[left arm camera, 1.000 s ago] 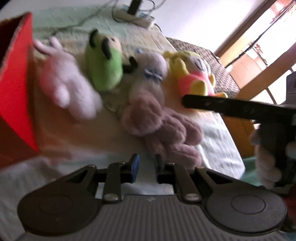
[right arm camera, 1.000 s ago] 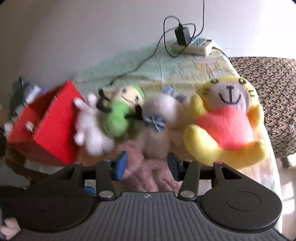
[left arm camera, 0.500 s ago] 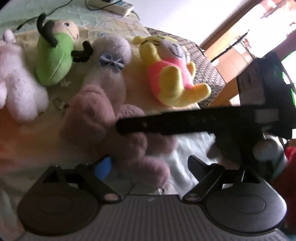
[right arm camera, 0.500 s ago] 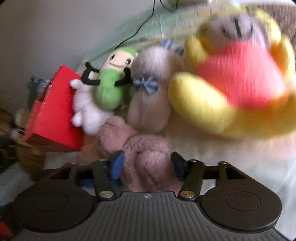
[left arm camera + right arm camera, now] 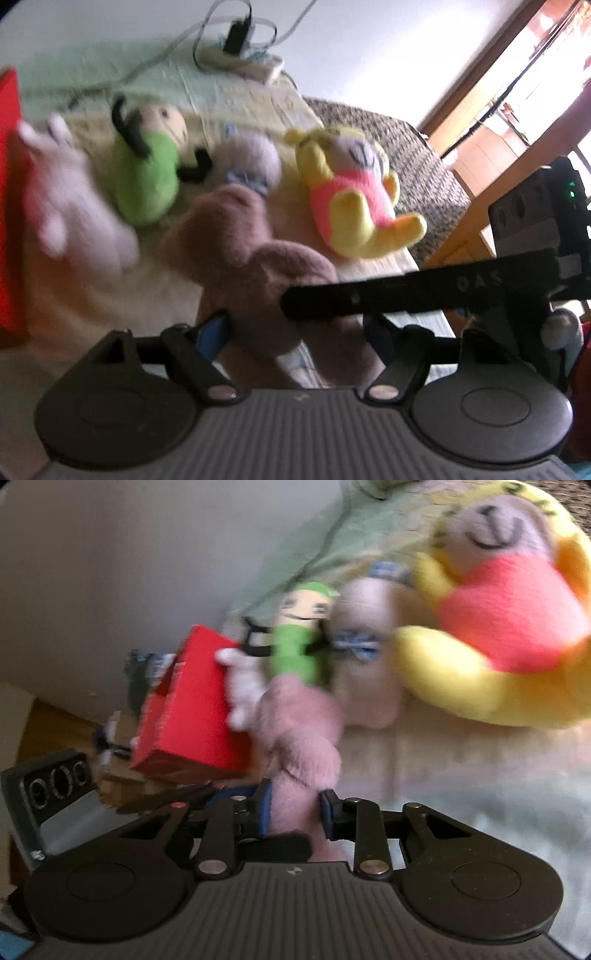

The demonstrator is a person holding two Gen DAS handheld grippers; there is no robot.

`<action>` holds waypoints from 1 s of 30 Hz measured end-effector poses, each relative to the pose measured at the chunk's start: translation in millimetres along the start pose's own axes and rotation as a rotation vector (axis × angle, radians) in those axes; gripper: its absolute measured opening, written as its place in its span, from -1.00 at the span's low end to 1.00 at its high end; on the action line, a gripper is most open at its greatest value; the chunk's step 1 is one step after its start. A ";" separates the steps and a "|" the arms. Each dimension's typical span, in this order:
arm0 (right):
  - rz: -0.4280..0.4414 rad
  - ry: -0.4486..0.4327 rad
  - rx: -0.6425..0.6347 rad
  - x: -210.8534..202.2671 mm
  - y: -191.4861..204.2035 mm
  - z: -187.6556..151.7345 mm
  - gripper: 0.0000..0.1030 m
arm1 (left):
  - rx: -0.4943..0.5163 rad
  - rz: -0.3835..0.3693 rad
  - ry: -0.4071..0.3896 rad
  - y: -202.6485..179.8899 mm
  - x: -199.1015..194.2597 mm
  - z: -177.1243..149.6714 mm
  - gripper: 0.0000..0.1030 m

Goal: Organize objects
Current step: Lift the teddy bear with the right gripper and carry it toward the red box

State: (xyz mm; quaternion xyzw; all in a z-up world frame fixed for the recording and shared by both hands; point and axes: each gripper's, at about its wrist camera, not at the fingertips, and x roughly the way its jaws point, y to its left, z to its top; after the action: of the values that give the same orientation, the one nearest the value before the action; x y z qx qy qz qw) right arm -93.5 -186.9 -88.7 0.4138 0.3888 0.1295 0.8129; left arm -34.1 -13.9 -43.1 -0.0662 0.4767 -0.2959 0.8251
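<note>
A mauve plush bear (image 5: 255, 266) lies on the pale cloth in front of the other toys. My left gripper (image 5: 295, 332) straddles its lower body with the jaws wide and closing, pads at the plush's sides. In the right wrist view the bear (image 5: 299, 731) stretches up from my right gripper (image 5: 295, 808), whose jaws are closing and whose blue pads (image 5: 264, 808) pinch a limb. The right gripper's black finger (image 5: 406, 295) crosses the left wrist view over the bear. A red box (image 5: 9, 206) stands at the left edge.
Behind the bear lie a white bunny (image 5: 70, 199), a green doll (image 5: 147, 173), a pale plush with a blue bow (image 5: 251, 158) and a yellow toy in pink (image 5: 354, 192). A power strip (image 5: 240, 59) with cables sits at the back. A patterned seat (image 5: 406, 155) is on the right.
My left gripper went from shut to wide open and closed in around the mauve bear. My right gripper tilted down toward the bear and narrowed its jaws onto a limb.
</note>
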 end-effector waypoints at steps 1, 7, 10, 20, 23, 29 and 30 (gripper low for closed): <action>0.006 -0.009 -0.017 -1.4 5.9 1.3 -0.44 | 0.020 0.019 -0.018 -3.6 -7.4 0.6 0.47; 0.072 -0.056 -0.080 -7.3 42.7 9.9 -0.44 | 0.058 0.059 -0.129 -4.3 -47.8 7.5 0.47; 0.094 -0.096 -0.126 -10.2 67.7 13.5 -0.44 | 0.091 0.072 -0.196 0.3 -73.4 9.8 0.47; 0.134 -0.181 -0.196 47.2 152.8 25.4 -0.44 | 0.138 0.097 -0.332 64.5 -159.7 16.2 0.47; 0.148 -0.172 -0.195 79.8 176.2 29.7 -0.44 | 0.130 0.121 -0.352 99.0 -182.3 17.1 0.47; 0.164 -0.151 -0.220 142.7 212.5 33.1 -0.44 | 0.103 0.179 -0.365 164.1 -215.9 16.3 0.47; 0.170 -0.146 -0.212 154.4 216.2 34.8 -0.44 | 0.098 0.188 -0.364 173.6 -219.6 16.6 0.47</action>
State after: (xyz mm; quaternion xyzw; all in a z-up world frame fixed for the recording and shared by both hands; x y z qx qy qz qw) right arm 58.8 10.3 9.9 0.3652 0.2766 0.2079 0.8643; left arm -27.9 246.0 62.0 -0.0335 0.3087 -0.2236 0.9239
